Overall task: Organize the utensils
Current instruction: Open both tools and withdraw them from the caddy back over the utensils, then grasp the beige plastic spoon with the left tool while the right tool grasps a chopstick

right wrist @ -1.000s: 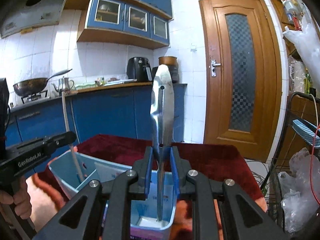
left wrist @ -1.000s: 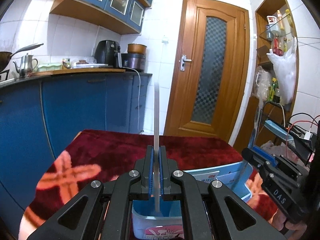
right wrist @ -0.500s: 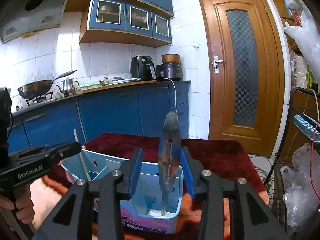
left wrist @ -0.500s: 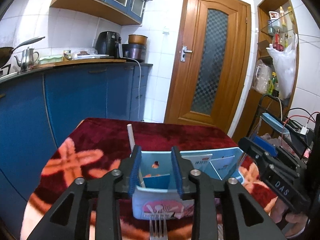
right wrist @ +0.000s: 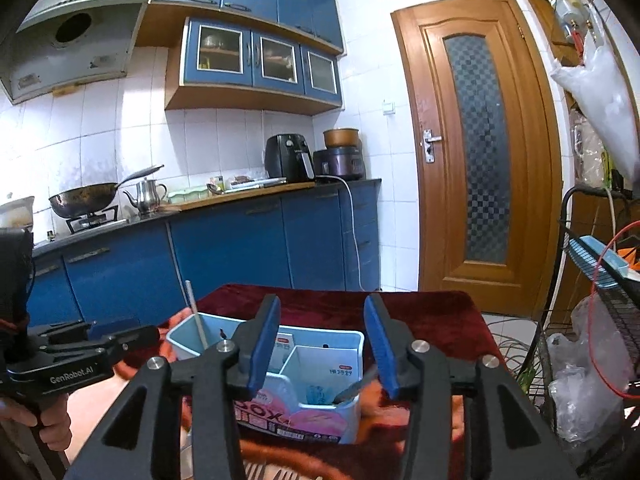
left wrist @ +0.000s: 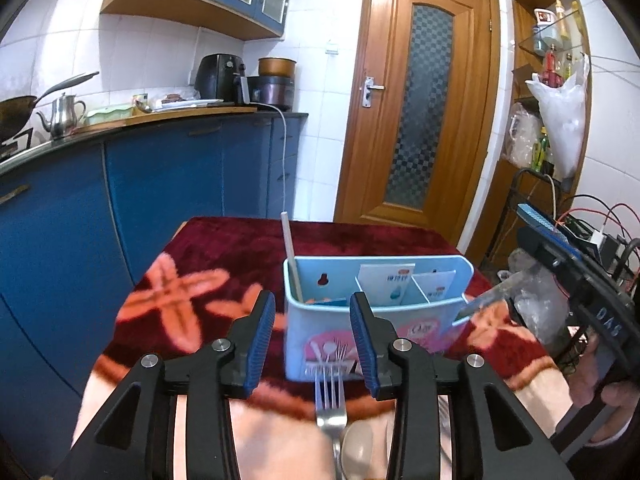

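Light-blue utensil box (left wrist: 404, 312), pink front label; dark-red tablecloth (left wrist: 224, 248), orange cross pattern; blue finger pads (right wrist: 262, 348).

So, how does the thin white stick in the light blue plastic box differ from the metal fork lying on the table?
The thin white stick stands nearly upright in the left compartment of the light blue plastic box; the metal fork lies flat on the table outside it. The stick is plain and slender; the fork is shiny with tines pointing toward the box. Neither is held: the fork lies between the open left hand-held gripper fingers.
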Motion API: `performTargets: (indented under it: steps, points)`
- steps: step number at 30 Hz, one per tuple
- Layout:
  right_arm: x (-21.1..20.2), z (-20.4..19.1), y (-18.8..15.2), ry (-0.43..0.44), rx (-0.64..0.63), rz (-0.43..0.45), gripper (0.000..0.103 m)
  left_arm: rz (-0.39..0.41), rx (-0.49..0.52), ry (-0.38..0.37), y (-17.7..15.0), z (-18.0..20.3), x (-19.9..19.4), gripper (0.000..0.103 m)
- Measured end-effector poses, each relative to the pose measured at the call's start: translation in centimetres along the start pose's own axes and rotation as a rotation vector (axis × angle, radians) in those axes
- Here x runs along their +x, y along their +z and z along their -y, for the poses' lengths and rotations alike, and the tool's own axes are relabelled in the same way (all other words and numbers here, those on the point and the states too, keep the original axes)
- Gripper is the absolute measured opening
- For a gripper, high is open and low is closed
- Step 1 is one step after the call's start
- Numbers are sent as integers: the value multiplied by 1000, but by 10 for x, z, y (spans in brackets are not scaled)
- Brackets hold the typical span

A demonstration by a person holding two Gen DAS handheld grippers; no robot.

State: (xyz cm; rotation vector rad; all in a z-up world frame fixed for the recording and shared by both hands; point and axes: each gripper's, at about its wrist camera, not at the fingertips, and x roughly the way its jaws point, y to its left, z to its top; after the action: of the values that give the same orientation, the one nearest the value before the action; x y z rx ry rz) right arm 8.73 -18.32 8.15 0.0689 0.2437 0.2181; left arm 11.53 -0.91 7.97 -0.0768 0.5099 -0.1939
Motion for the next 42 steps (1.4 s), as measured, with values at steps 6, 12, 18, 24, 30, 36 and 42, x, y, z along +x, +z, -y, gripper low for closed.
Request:
performTargets:
  steps: [6,12,18,24,30,36,42]
  points:
    - [-20,-3,-2,-4,14,-12,48,-21,21,8,-9,-1,-15,40]
    - [-31,-2,-13,-9,37,-78,49,-68,29,1,-21,0,-20,41]
    - [-34,-6,-30,-11,44,-163,48,-132,46,7,-34,0,-17,41]
    - [-33,-8,-51,-13,45,-252,49,-198,49,0,-49,1,-10,41]
    - [-30,-5,-74,-11,51,-350,49,-286,65,-5,-64,5,-1,41]
    - [-27,-4,-87,1,64,-410,51,-356,84,-27,-79,14,4,41]
    - [-24,-3,-97,12,74,-455,51,-405,116,-15,-87,22,11,41]
